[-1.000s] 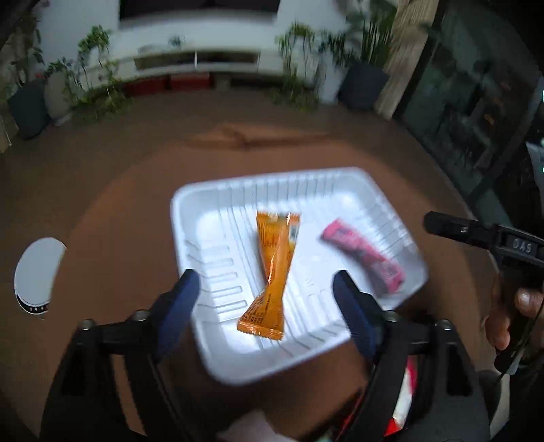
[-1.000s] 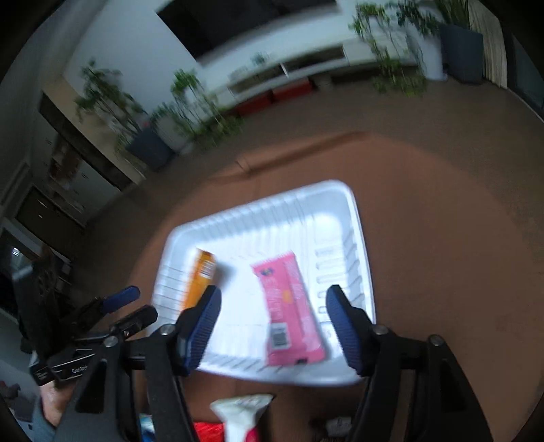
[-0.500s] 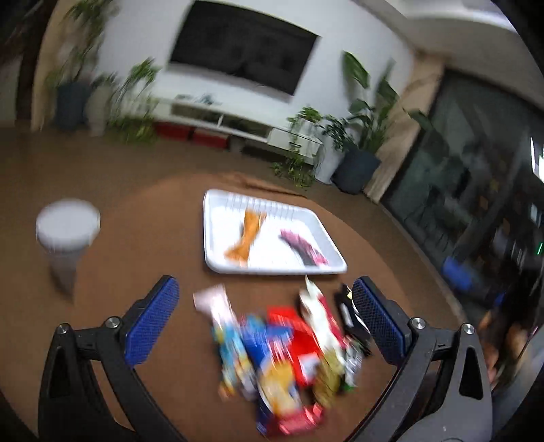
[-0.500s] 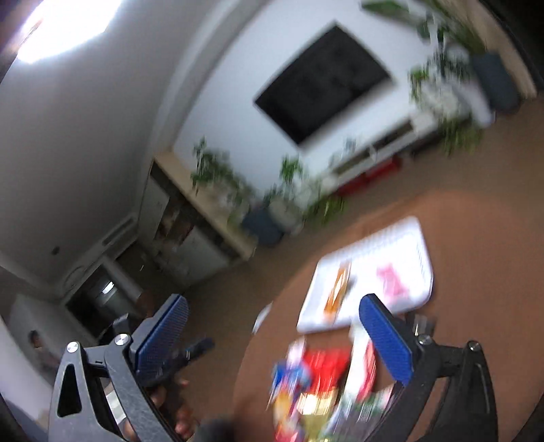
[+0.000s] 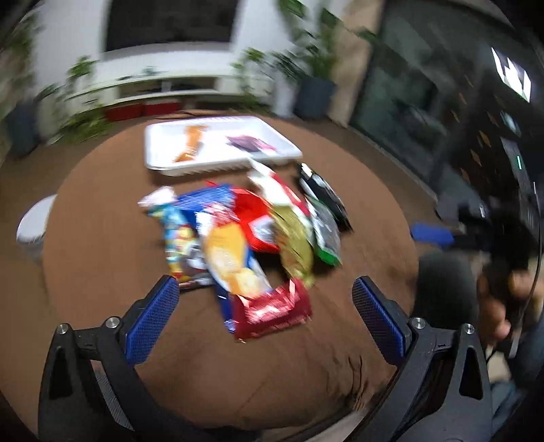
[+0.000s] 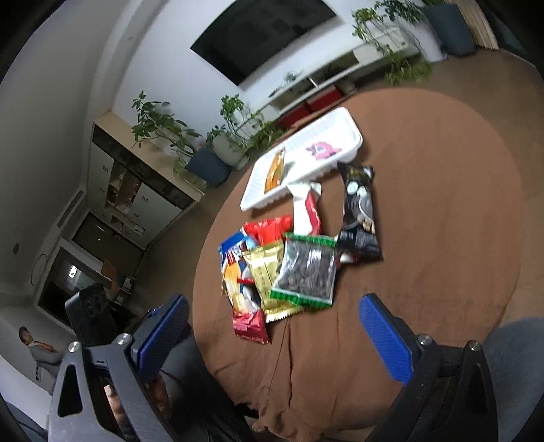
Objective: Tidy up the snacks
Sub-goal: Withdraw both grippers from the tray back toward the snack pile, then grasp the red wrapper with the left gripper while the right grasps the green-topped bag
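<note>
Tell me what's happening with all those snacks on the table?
Someone is sorting snacks with a grabber tool in each hand. Right now the left gripper and the right gripper are both open and empty, held above the brown table. A white tray at the far side already holds an orange packet and a pink packet. A pile of snack bags lies loose on the table in front of the tray, not yet put in it.

White wall with a dark television (image 6: 261, 32), a low white media shelf (image 6: 343, 73), potted plants (image 6: 234, 136), brown floor.
</note>
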`<action>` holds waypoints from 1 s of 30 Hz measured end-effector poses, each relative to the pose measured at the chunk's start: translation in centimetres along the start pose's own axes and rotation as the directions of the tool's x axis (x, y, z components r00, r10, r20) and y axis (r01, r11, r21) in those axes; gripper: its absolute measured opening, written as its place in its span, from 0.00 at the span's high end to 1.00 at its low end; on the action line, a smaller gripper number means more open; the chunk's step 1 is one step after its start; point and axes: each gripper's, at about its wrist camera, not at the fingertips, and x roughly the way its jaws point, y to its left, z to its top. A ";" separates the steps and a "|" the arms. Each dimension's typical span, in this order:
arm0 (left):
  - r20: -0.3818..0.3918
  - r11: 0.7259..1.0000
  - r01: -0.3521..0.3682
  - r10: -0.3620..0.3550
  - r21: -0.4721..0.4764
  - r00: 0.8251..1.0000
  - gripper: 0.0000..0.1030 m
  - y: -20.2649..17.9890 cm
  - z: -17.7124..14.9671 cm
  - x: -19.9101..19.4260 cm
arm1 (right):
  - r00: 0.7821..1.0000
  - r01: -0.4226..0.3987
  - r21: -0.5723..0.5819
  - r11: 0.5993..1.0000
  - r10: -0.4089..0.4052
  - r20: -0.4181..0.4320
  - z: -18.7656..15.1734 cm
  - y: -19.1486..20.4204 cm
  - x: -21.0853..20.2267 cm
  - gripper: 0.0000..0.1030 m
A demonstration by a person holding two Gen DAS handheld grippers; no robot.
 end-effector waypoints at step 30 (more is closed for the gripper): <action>-0.470 0.806 0.323 -0.063 0.497 0.880 0.44 -1.3 -0.3 12.6 | 0.999 -0.015 0.005 1.000 0.015 -0.053 -1.7 -0.3 2.1 0.01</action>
